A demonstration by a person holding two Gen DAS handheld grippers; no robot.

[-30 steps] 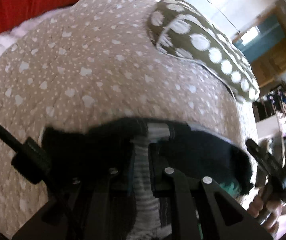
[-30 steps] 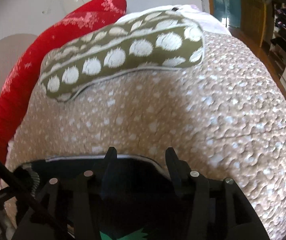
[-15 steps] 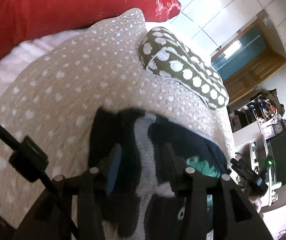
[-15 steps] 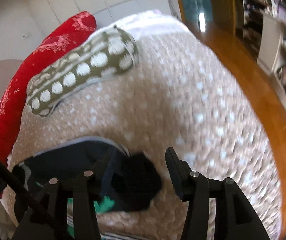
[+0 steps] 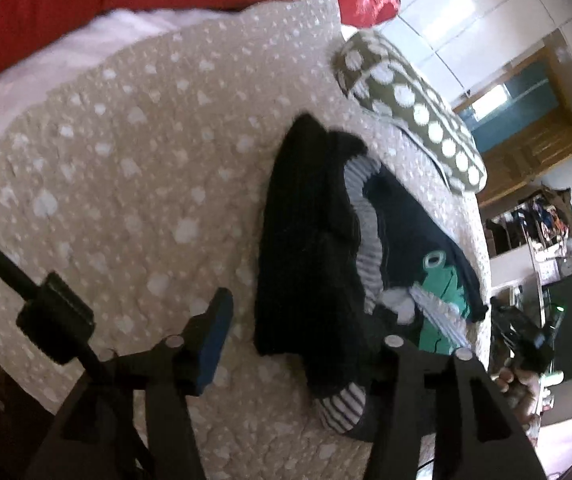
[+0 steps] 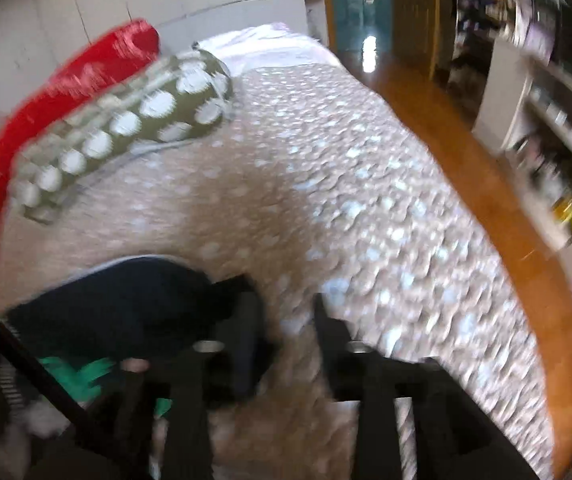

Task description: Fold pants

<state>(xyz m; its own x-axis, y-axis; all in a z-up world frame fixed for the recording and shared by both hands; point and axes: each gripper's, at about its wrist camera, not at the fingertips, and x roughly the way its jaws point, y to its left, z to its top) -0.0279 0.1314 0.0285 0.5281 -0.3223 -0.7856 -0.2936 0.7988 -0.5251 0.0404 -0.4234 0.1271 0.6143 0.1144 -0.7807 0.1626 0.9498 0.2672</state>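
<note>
The pants (image 5: 310, 240) are dark navy with a grey striped waistband and a green print. They lie bunched on the beige spotted bedspread (image 5: 134, 184). My left gripper (image 5: 306, 332) is open, its jaws wide apart just in front of the near end of the pants, holding nothing. In the right wrist view the pants (image 6: 126, 312) lie at lower left. My right gripper (image 6: 286, 316) is open and empty, just right of the fabric's edge. The right view is blurred by motion.
An olive pillow with white dots (image 5: 406, 100) lies beyond the pants; it also shows in the right view (image 6: 126, 128). A red cushion (image 5: 126, 4) lines the far side. Wooden floor (image 6: 466, 128) and shelves (image 6: 558, 132) lie right of the bed.
Both grippers have let go of the pants and pulled back from them. The pants now lie bunched on the bedspread. The left jaws have opened wide.
</note>
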